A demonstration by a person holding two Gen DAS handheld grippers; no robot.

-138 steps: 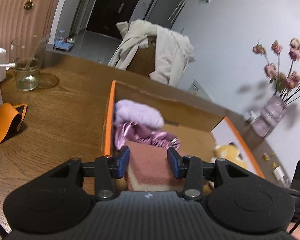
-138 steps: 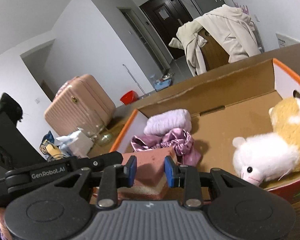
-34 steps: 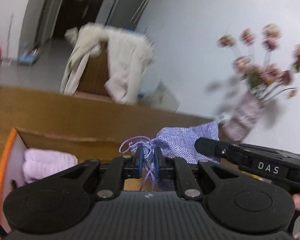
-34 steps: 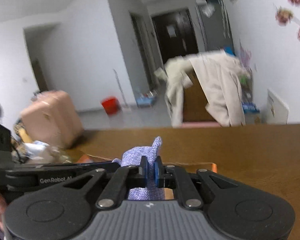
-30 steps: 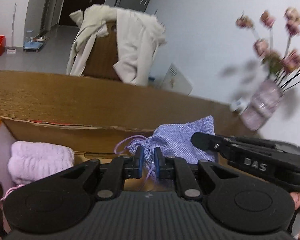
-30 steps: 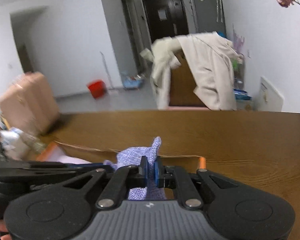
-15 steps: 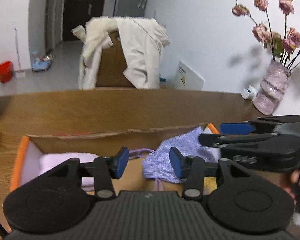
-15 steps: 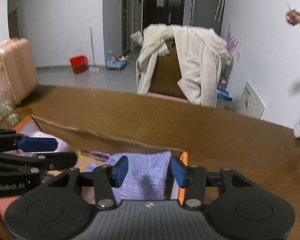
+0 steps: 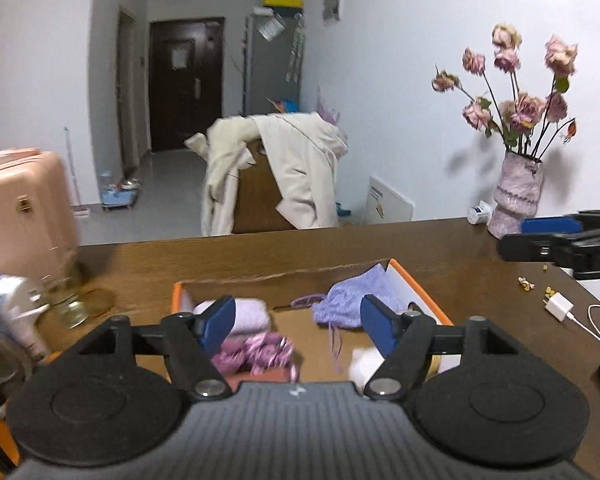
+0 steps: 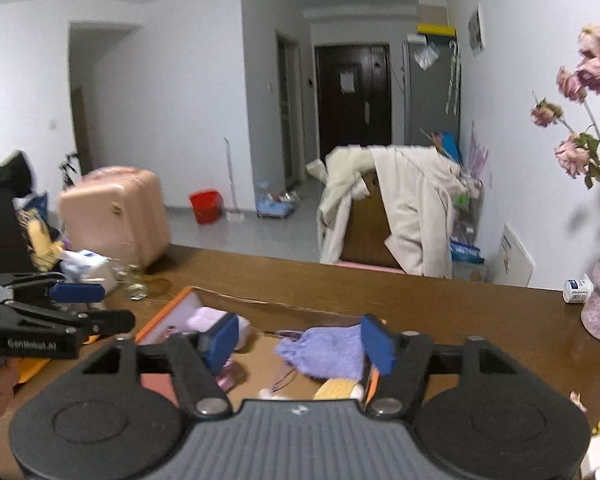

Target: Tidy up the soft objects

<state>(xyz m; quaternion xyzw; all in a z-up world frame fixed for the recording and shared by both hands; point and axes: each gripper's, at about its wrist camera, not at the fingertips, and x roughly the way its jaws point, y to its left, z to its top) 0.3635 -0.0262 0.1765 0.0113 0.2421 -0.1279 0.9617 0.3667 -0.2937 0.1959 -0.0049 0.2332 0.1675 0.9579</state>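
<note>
A lavender drawstring pouch (image 9: 352, 304) (image 10: 324, 348) lies loose in the far right corner of the orange-rimmed cardboard box (image 9: 416, 288) (image 10: 160, 316). Beside it in the box are a lilac towel (image 9: 252, 314) (image 10: 206, 318), a pink satin scrunchie (image 9: 256, 354) and a plush toy (image 9: 362, 362) (image 10: 338, 390). My left gripper (image 9: 298, 322) (image 10: 116, 306) hangs above the box's near side. Its jaws are opening and hold nothing. My right gripper (image 10: 298, 340) (image 9: 512, 237) is back from the box too, jaws opening and empty.
On the brown table stand a drinking glass (image 9: 70, 304) at the left and a vase of dried roses (image 9: 518, 196) at the right. A white charger with its cable (image 9: 560, 306) lies right of the box. Beyond the table's far edge is a chair draped with a coat (image 9: 284, 172).
Both grippers were shut on the pouch above the box. They opened and let it go, and it dropped into the box. Both hands then drew back and up.
</note>
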